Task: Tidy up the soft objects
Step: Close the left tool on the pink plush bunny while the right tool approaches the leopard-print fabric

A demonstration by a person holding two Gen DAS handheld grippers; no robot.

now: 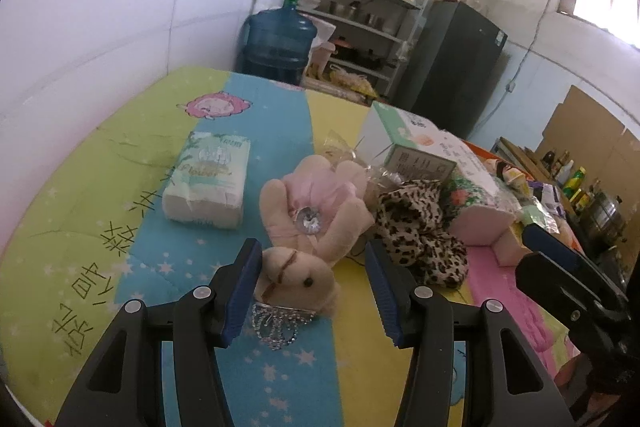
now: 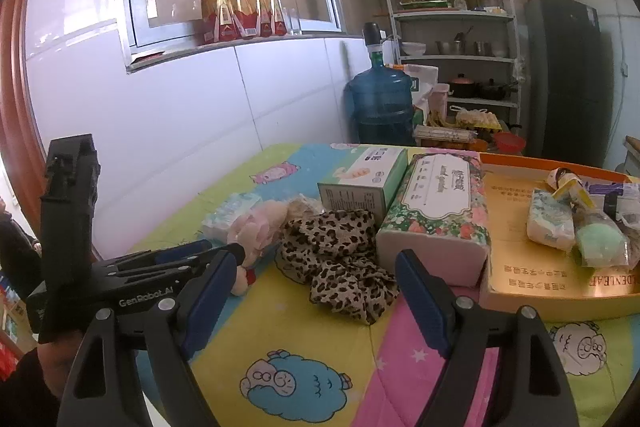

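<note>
A beige plush rabbit (image 1: 308, 223) in a pink dress with a silver crown lies on the colourful quilt (image 1: 100, 227). My left gripper (image 1: 312, 287) is open with its fingers on either side of the rabbit's head. A leopard-print cloth (image 1: 420, 231) lies to the right of the rabbit; it also shows in the right wrist view (image 2: 340, 255). My right gripper (image 2: 316, 291) is open and empty, just short of the leopard cloth. The rabbit (image 2: 256, 227) shows there beside the left gripper (image 2: 192, 259).
A white tissue pack (image 1: 208, 183) lies left of the rabbit. A green box (image 2: 360, 183) and a floral tissue pack (image 2: 436, 215) stand behind the cloth. An orange tray (image 2: 516, 259) with several small packs sits at the right. A water jug (image 2: 380, 103) and shelves stand behind.
</note>
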